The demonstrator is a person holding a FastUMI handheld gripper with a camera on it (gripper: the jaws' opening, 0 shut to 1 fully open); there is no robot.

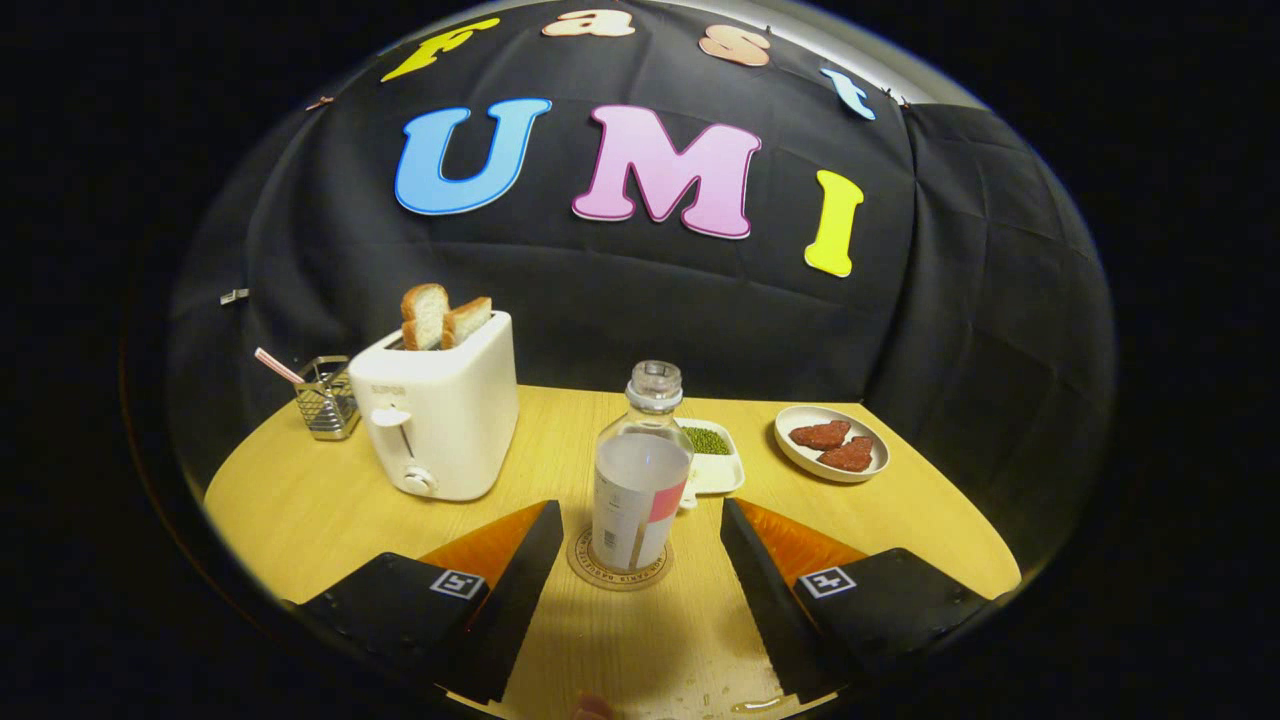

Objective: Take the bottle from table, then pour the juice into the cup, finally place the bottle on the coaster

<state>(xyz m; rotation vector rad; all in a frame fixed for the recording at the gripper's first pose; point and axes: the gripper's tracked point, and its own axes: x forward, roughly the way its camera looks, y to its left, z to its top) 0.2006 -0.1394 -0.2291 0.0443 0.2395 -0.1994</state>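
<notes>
Tool [637, 520] open, bottle [640, 470] on coaster [600, 572], wooden table [300, 500]

the gripper [640, 530] has its fingers spread wide, touching nothing; the bottle [640, 480] stands upright on the coaster [618, 572] just ahead, in line with the gap; bare table [300, 510] runs along both sides of it; the toaster [440, 415] blocks the left, a mesh holder [328, 398] beyond it; a small dish [722, 468], perhaps touching the bottle, crowds behind; a plate [832, 443] stands well apart, right.
</notes>
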